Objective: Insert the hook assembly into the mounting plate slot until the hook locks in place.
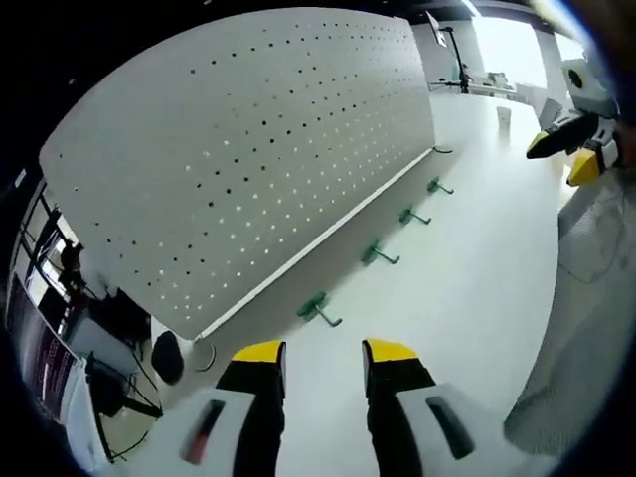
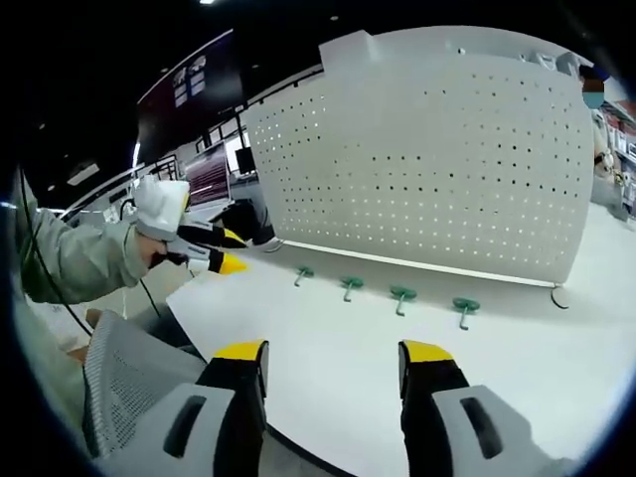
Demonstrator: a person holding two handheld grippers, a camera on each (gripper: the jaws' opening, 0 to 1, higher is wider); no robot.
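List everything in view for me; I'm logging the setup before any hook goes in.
Pegboard: one, white with rows of holes, upright at the back of the table.
Hooks: four, green, lying in a row on the table before the pegboard.
Table: one, white.
Chair: one, grey mesh, at the table's edge.
Left gripper: yellow-tipped fingers apart, empty.
Right gripper: yellow-tipped fingers apart, empty.
Sleeve: one, grey-green.

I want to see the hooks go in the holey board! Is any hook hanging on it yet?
Not yet. All four green hooks lie on the white table in front of the pegboard, none hung. Both the left gripper and right gripper are open and empty. Picking up and inserting a hook remains.
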